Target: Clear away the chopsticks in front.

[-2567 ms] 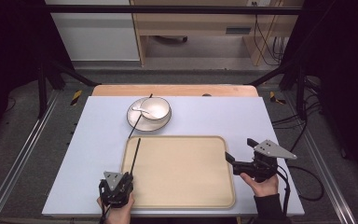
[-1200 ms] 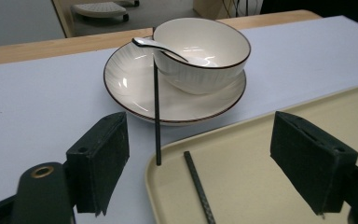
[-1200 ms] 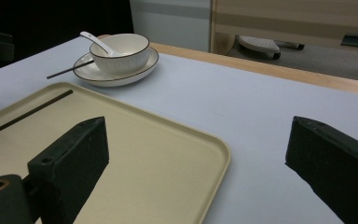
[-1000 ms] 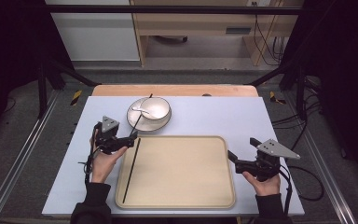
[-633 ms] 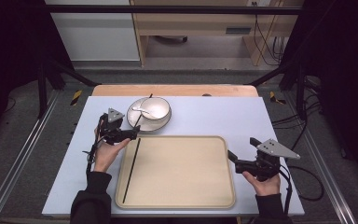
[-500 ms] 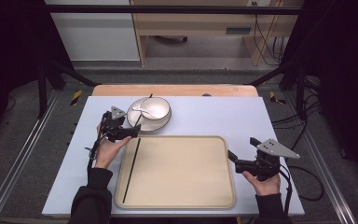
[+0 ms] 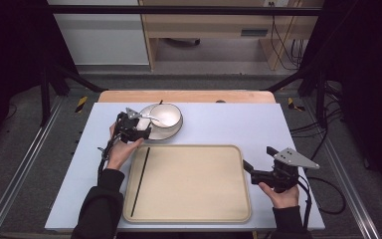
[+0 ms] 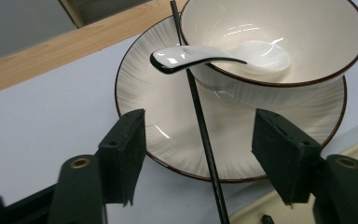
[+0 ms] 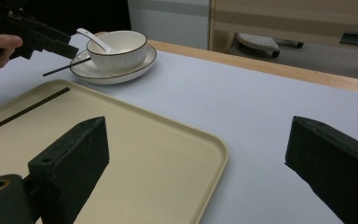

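Since earlier, my left gripper point(image 8: 200, 154) moved up to the plate point(image 8: 168, 135), jaws closing around the chopstick point(image 8: 203, 135) lying on it, not yet pinching; right gripper point(image 9: 196, 172) open, unmoved.

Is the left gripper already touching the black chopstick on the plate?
Apart. In the left gripper view the chopstick runs between the open jaws of the left gripper, with gaps on both sides.
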`<state>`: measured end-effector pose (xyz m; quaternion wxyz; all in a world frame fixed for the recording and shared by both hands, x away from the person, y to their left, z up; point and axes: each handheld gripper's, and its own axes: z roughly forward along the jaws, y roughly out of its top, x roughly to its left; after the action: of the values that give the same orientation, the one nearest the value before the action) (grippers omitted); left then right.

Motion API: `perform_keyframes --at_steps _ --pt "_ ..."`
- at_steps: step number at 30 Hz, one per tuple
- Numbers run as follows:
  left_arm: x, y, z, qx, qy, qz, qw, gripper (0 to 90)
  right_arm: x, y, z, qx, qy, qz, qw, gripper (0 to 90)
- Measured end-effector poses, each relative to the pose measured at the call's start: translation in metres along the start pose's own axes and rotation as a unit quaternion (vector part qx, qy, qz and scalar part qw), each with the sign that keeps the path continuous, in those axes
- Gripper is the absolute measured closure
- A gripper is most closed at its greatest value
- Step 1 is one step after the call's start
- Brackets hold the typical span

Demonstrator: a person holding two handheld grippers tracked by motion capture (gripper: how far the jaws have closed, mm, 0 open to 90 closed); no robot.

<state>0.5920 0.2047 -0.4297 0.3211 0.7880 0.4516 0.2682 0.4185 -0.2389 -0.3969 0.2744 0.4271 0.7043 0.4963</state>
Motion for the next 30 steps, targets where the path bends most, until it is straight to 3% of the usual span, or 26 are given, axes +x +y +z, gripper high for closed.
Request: perform_keyframes --at_steps 10,24,30 --pt "0.002 -0.002 0.021 0.027 0.001 -0.006 0.9996 57.0 0.0 0.0 0.0 0.0 -0.001 -0.001 1.0 6.2" --pt "0.001 -0.005 0.034 0.023 -0.003 -0.03 0.9993 80.7 -0.001 0.0 0.0 0.001 0.0 0.001 1.0 6.2" --pt "0.001 -0.006 0.035 0.025 0.0 -0.039 0.9989 84.4 0.0 0.0 0.0 0.001 0.0 -0.001 1.0 6.2"
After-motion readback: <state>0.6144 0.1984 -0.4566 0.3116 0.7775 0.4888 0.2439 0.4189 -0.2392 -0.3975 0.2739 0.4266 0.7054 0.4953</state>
